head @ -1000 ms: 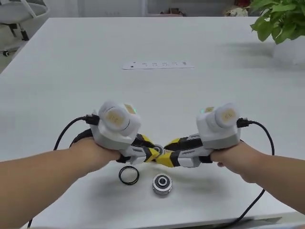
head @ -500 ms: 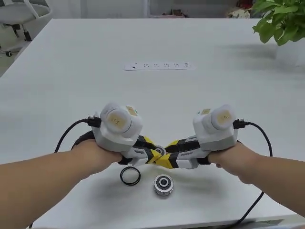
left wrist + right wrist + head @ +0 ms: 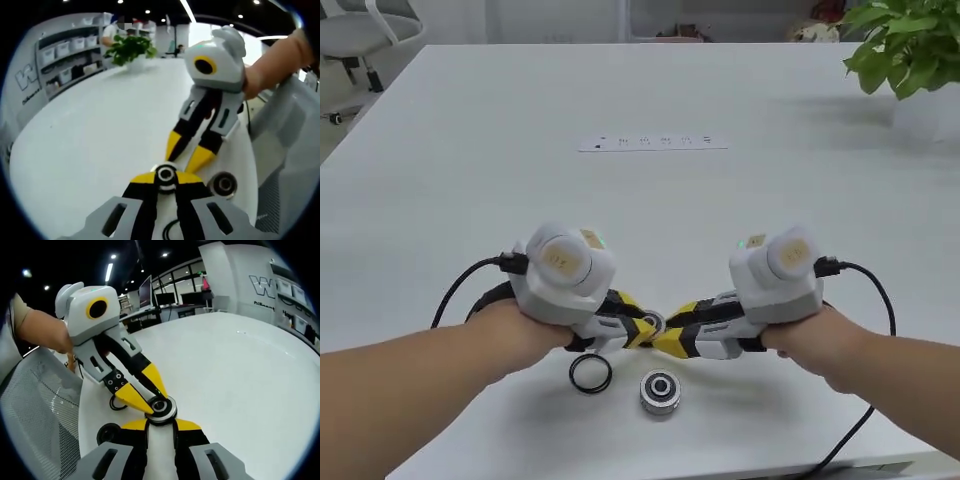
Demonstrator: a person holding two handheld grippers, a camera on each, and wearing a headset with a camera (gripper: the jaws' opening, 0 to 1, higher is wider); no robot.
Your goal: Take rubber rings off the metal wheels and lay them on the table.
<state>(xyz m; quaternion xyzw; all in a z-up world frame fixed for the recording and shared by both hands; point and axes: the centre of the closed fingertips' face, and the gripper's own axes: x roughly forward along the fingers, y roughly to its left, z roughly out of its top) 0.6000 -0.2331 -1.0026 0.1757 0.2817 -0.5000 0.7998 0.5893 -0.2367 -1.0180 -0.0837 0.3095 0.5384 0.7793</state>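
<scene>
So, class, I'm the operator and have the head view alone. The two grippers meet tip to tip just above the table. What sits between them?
Observer: The left gripper view shows a wheel clamped between the yellow tips of the left gripper, with its hub facing that camera.
Operator: And is the other one gripping it too?
Observer: In that same view the right gripper has its jaws visibly apart, with the tips right at the wheel. I can't tell whether they pinch it.
</scene>
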